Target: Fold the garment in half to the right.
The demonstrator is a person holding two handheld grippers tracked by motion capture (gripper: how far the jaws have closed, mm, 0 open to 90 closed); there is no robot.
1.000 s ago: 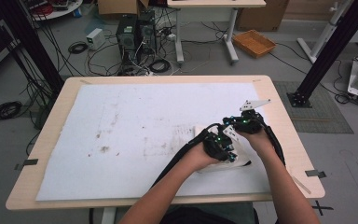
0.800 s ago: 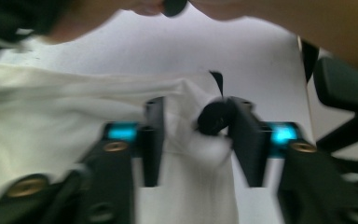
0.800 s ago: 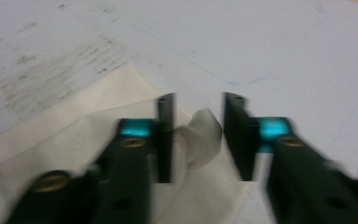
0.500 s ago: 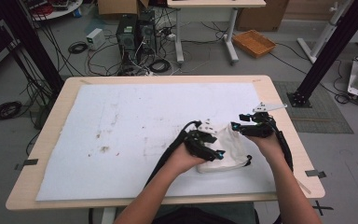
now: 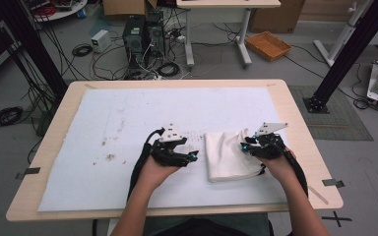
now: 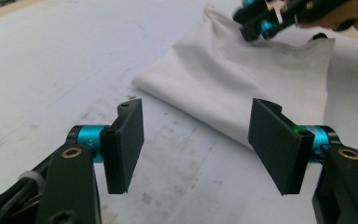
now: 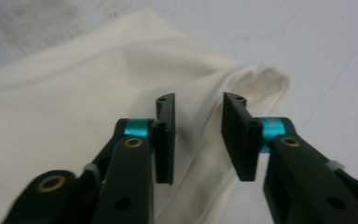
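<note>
Two grippers over the worktop (image 5: 54,162): left gripper (image 5: 193,156) spread wide, jaws just opened, nothing between them, clear of the folded white cloth bag (image 5: 229,155). Right gripper (image 5: 245,146) sits over the bag's right edge, jaws just narrowing, gap visible, pads not pinching fabric.

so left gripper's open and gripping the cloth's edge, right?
No. The left gripper is open, but nothing sits between its fingers; the cloth lies beyond them, apart. The left gripper view shows it.
</note>
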